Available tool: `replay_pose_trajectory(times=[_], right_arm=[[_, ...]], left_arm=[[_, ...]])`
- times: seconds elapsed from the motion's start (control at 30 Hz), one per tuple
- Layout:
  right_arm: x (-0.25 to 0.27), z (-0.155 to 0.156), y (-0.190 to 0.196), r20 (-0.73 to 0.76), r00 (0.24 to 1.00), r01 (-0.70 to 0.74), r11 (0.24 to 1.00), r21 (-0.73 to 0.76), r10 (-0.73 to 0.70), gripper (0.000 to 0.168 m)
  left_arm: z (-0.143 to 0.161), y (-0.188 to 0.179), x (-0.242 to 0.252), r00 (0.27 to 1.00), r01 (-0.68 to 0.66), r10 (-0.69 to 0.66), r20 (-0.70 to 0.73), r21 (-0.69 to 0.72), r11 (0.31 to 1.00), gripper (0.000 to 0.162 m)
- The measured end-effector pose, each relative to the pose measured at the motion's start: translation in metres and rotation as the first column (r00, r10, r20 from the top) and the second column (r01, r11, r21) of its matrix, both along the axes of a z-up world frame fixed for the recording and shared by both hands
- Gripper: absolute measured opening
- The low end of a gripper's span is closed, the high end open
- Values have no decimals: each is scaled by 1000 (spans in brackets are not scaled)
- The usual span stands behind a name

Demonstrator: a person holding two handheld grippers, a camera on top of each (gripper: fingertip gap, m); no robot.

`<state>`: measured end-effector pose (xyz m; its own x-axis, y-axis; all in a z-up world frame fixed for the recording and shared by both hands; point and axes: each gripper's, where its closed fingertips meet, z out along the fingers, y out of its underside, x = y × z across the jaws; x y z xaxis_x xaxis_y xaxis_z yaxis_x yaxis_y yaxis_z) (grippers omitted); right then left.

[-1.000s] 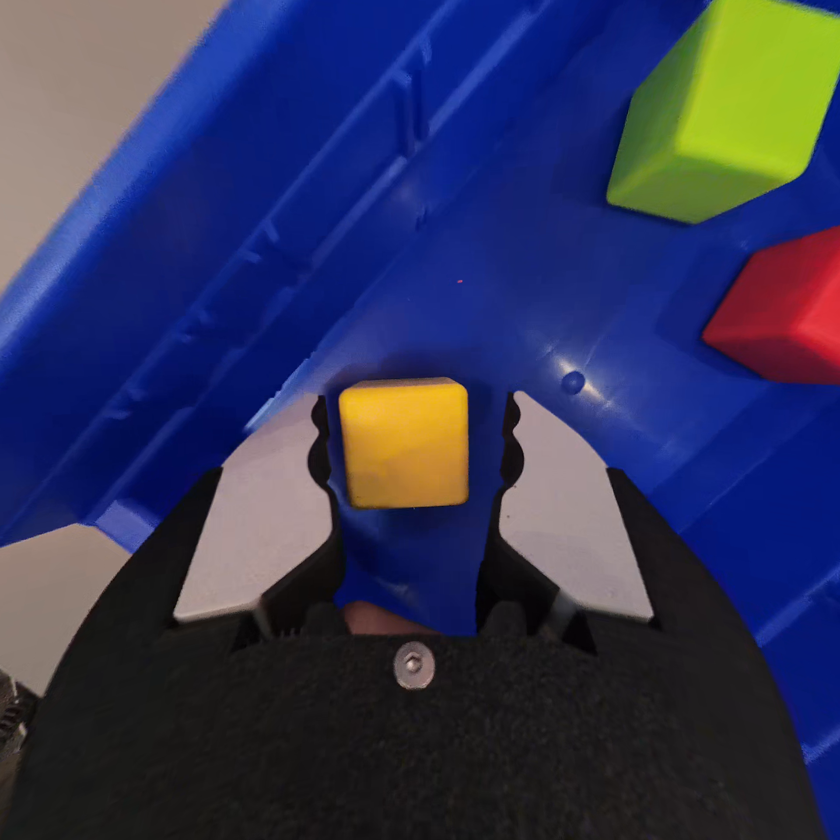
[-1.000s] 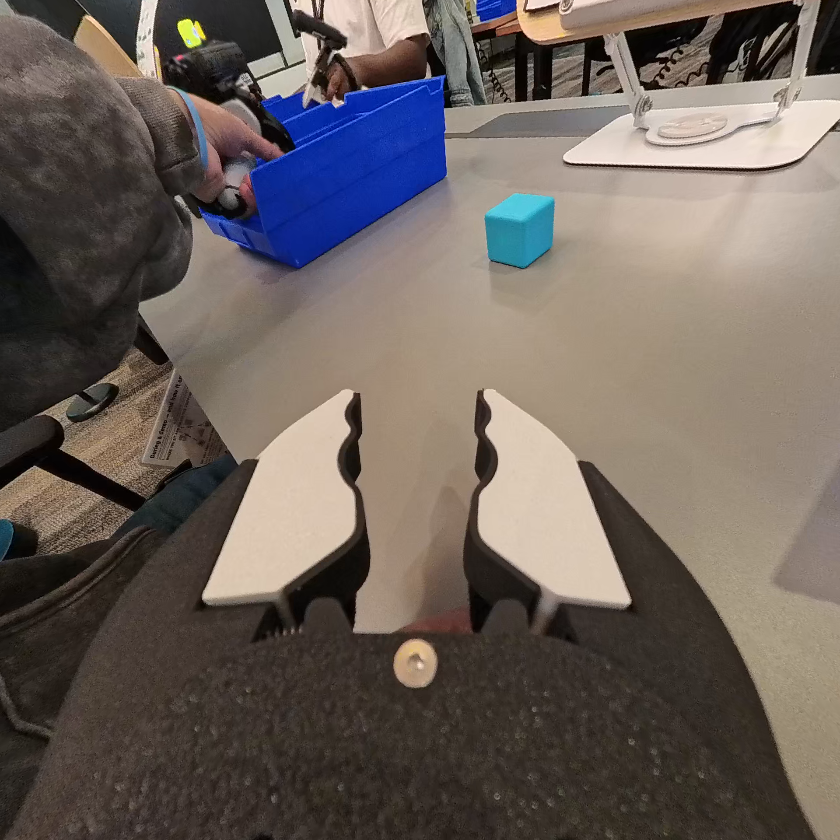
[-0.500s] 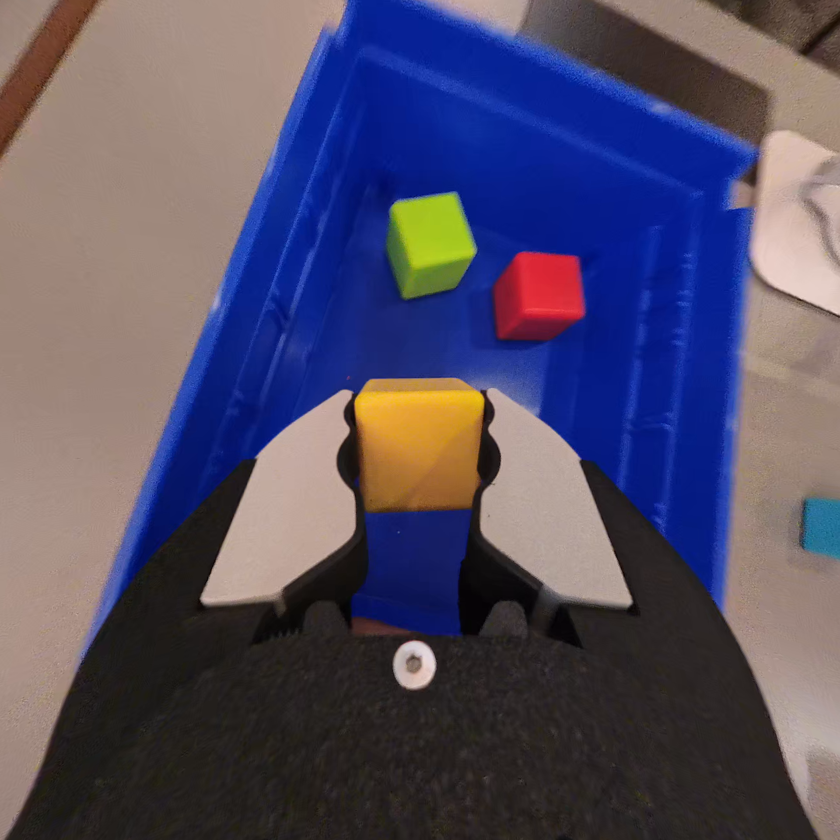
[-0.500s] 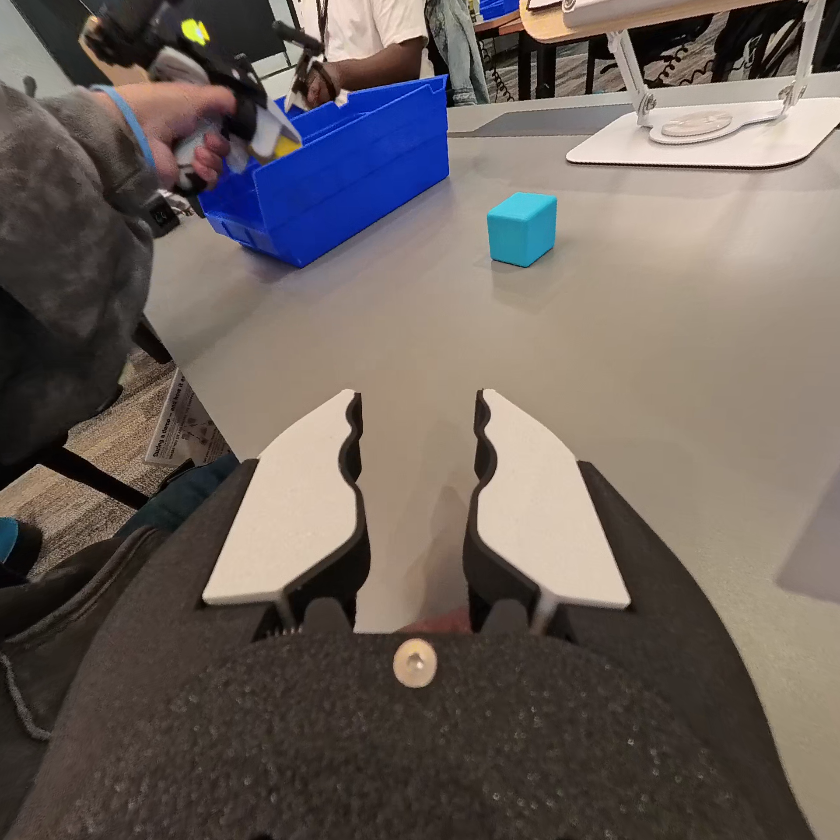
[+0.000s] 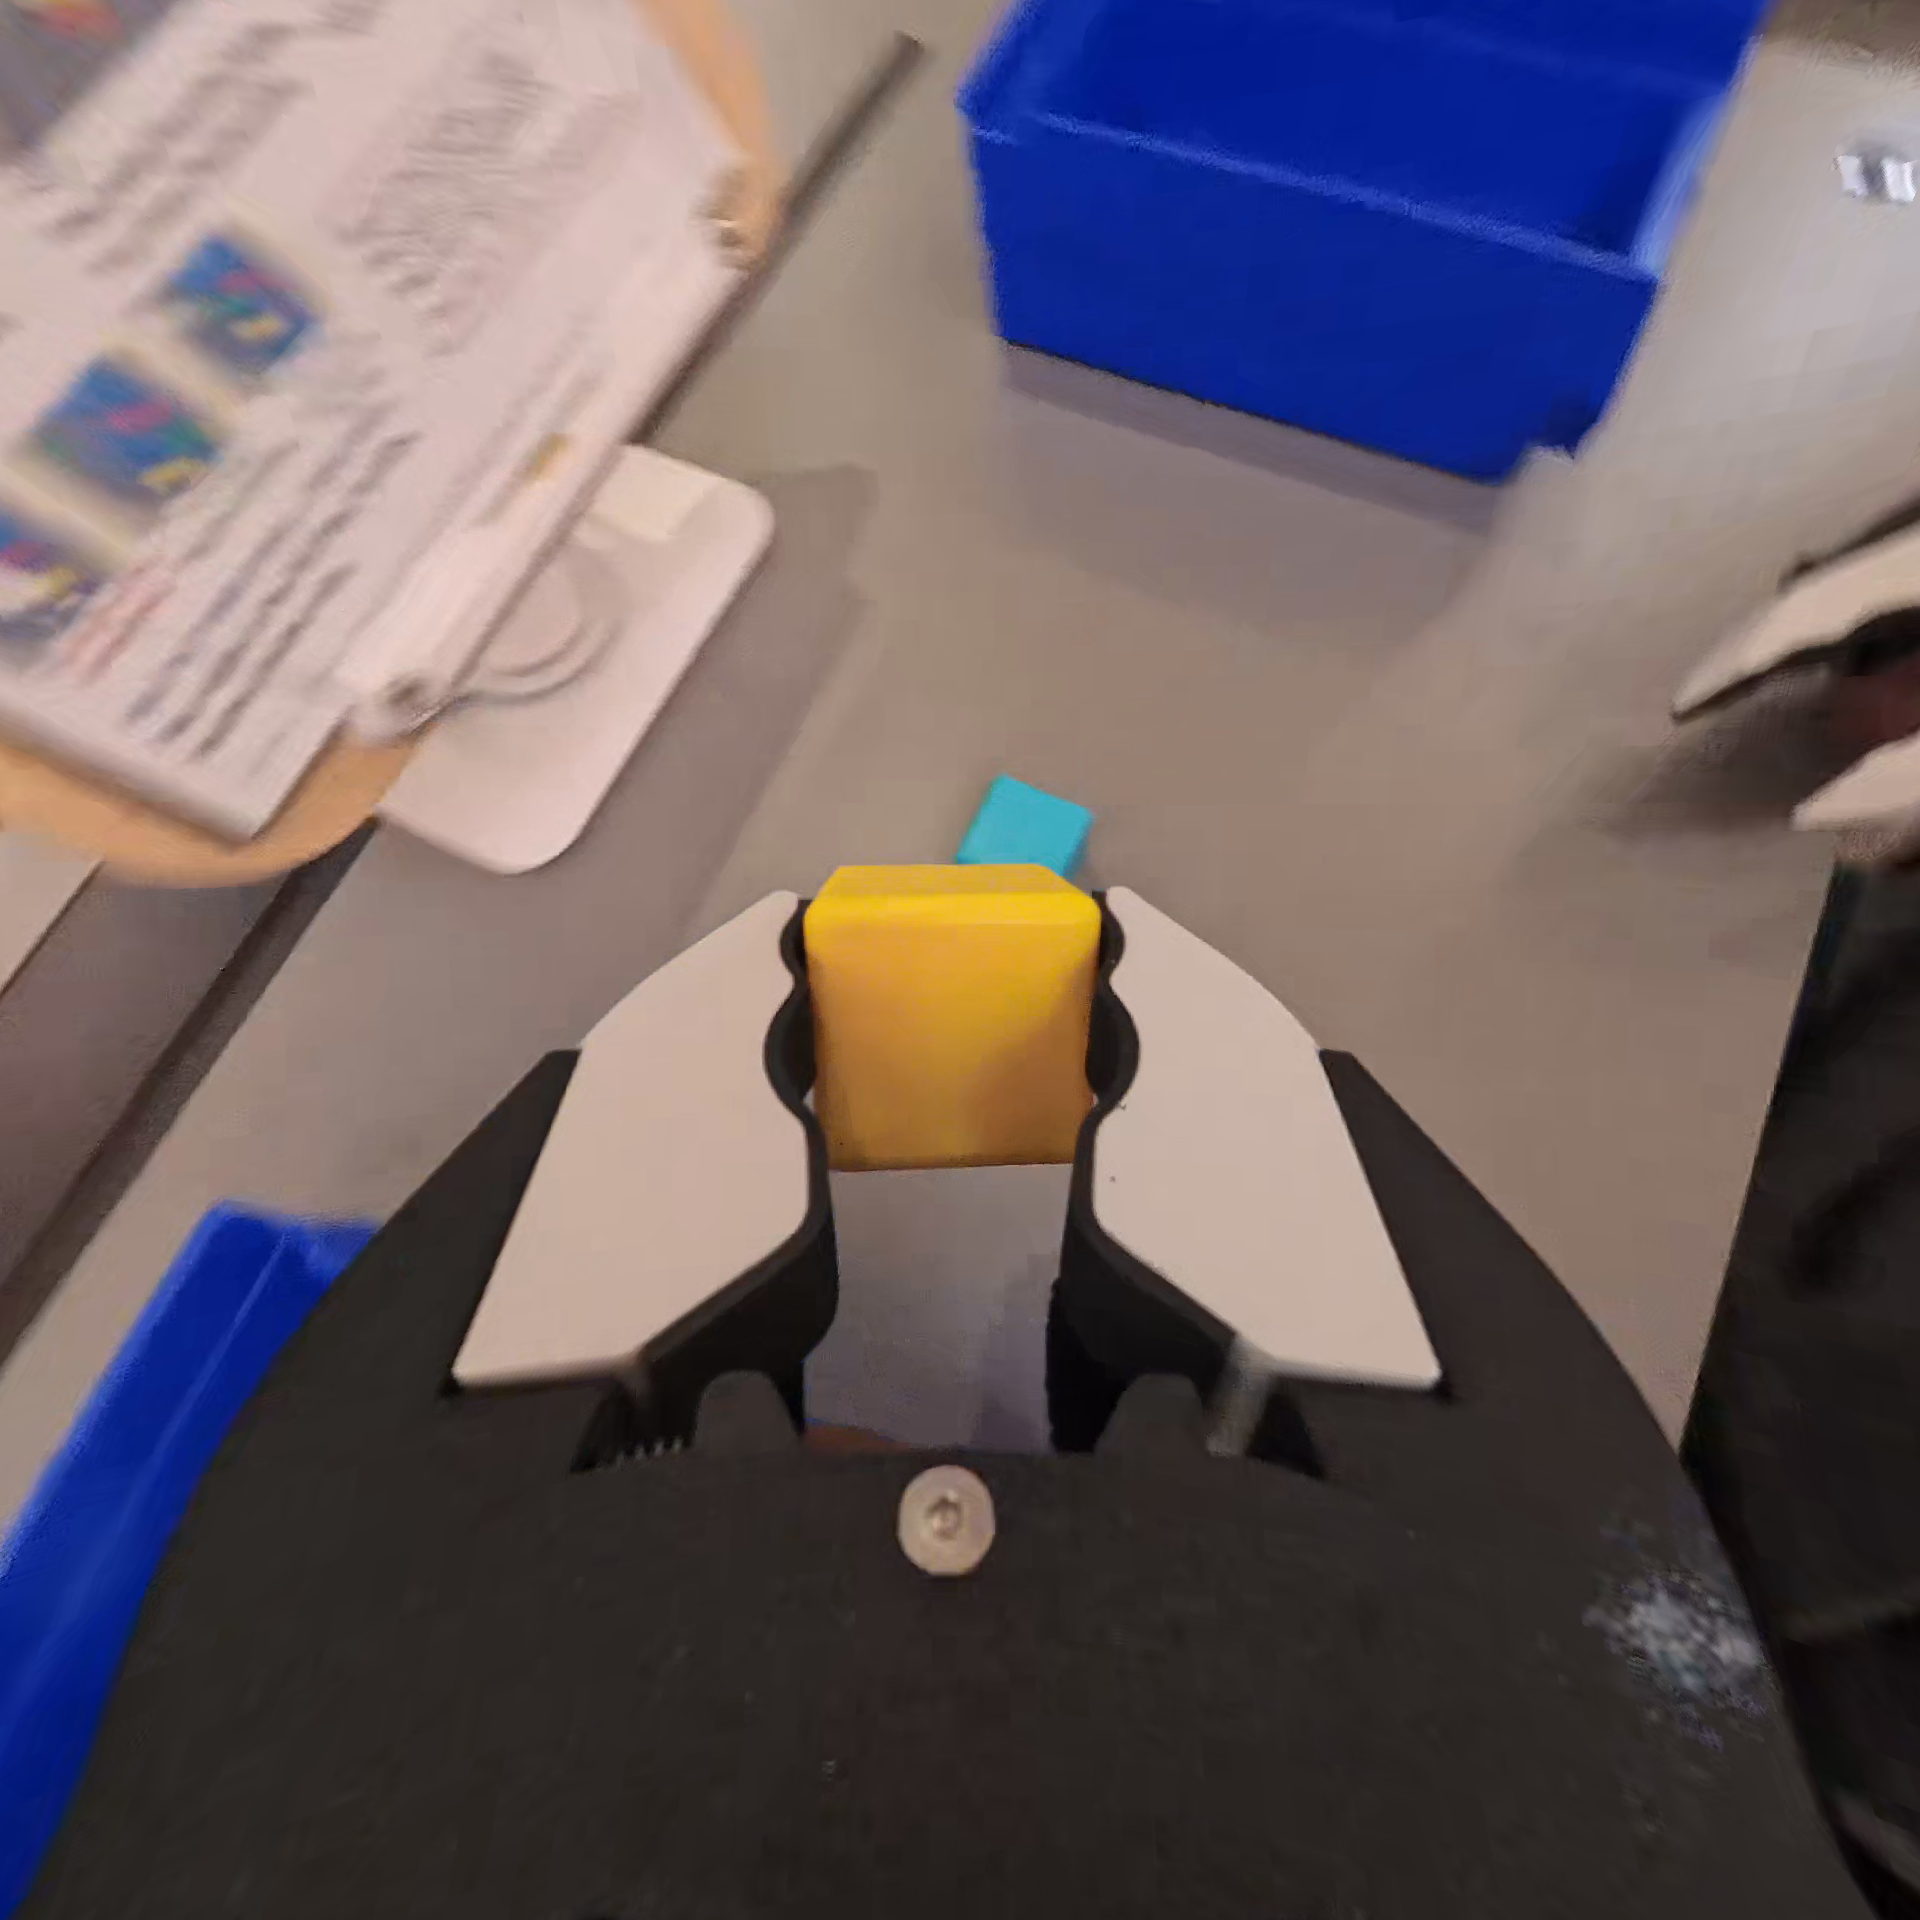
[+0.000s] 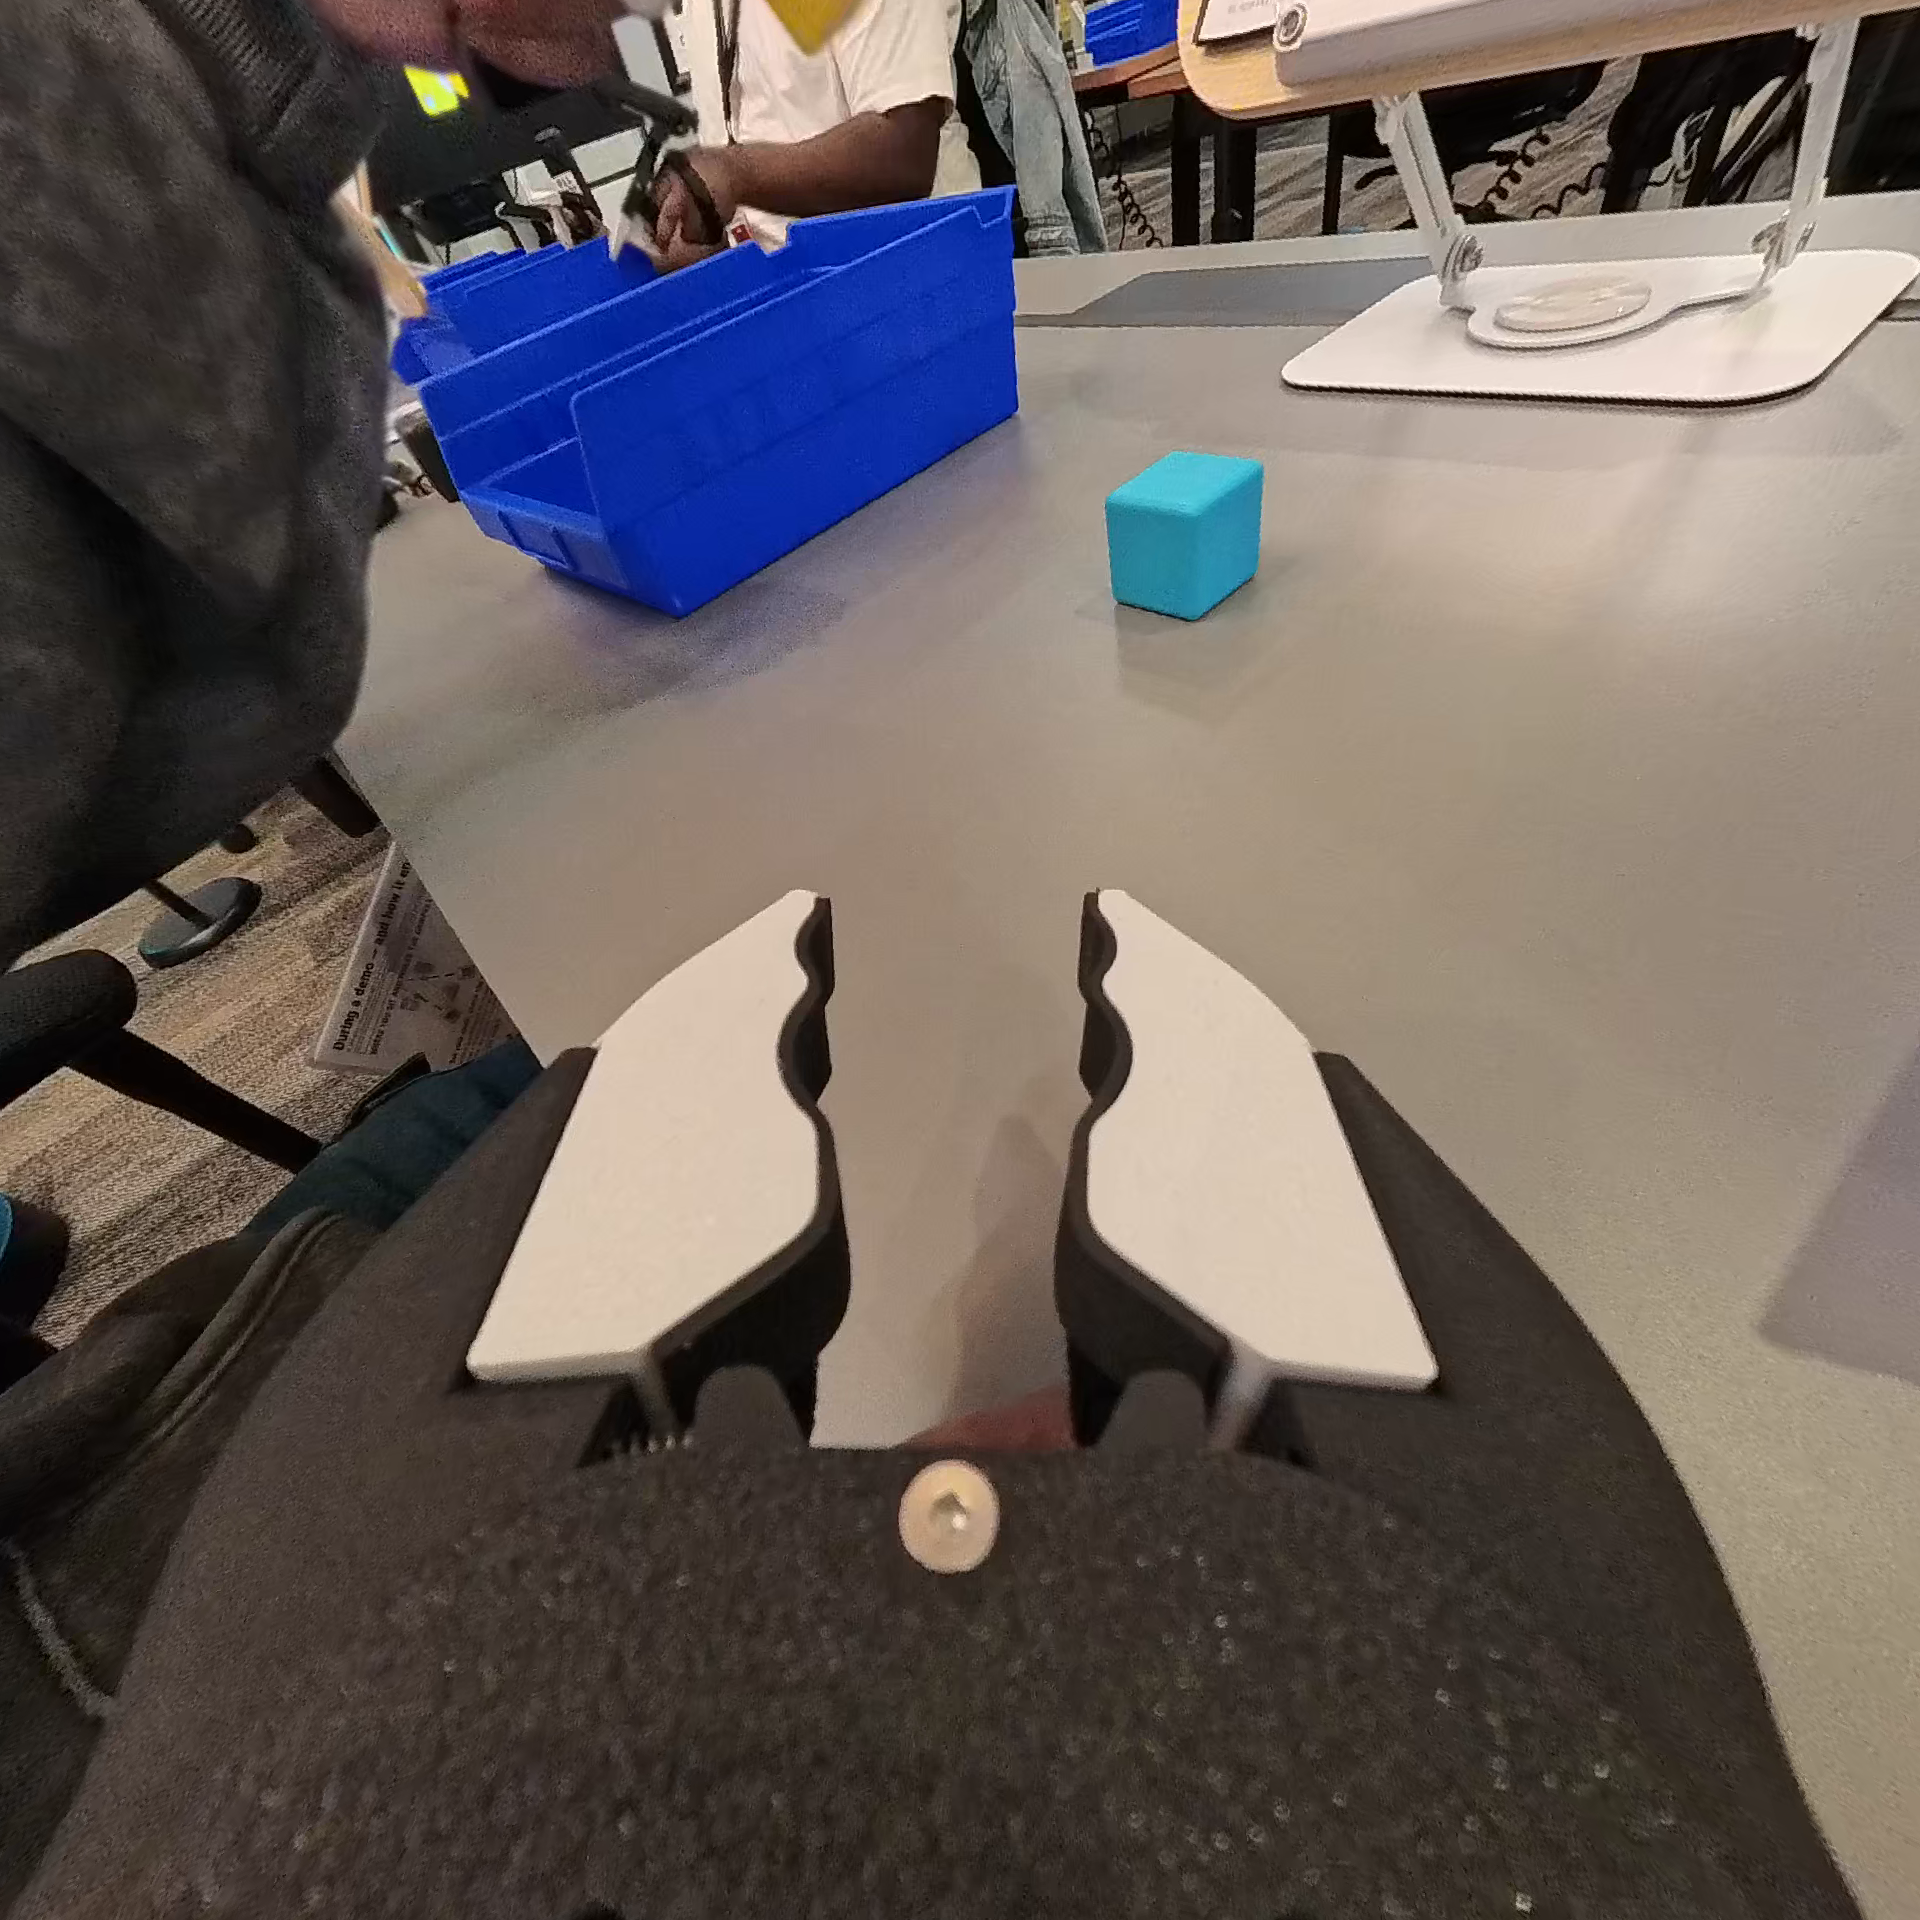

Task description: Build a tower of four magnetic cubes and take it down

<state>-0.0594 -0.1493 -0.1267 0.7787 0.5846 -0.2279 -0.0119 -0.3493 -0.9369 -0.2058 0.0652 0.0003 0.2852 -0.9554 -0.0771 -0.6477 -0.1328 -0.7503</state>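
A yellow cube point(image 5: 951, 1023), matte with rounded edges, is clamped square between the fingers of the left gripper point(image 5: 951, 935) and held clear above the grey table point(image 6: 1455, 831). A cyan cube point(image 6: 1184, 535) of like size sits flat and alone on that table, near a blue bin point(image 6: 748, 416).

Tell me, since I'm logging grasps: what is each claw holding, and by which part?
The left claw grips the yellow cube by two opposite side faces. The right claw is open and holds nothing.
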Motion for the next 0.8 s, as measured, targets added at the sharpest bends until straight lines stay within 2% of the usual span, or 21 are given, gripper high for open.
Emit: replay_pose_trajectory(times=[0.13, 0.3, 0.43, 0.57, 0.8], right_arm=[[0, 0, 0, 1, 1000, 1, 1000, 2, -1, 46], [1, 2, 0, -4, 1000, 6, 1000, 17, -6, 46], [1, 2, -1, 1, 1000, 6, 1000, 27, -6, 47], [1, 2, -1, 6, 1000, 7, 999, 31, -8, 46], [1, 2, -1, -5, 1000, 4, 1000, 22, -4, 46]], left_arm=[[-34, -15, 59, 950, 241, -244, -193, -35, 970, 50], [-70, -16, 93, 857, 373, -398, -326, -138, 917, 50], [-94, -7, 98, 793, 405, -450, -411, -196, 893, 50], [-112, -2, 97, 768, 407, -464, -442, -225, 886, 49], [-133, 5, 92, 778, 384, -459, -429, -253, 888, 49]])
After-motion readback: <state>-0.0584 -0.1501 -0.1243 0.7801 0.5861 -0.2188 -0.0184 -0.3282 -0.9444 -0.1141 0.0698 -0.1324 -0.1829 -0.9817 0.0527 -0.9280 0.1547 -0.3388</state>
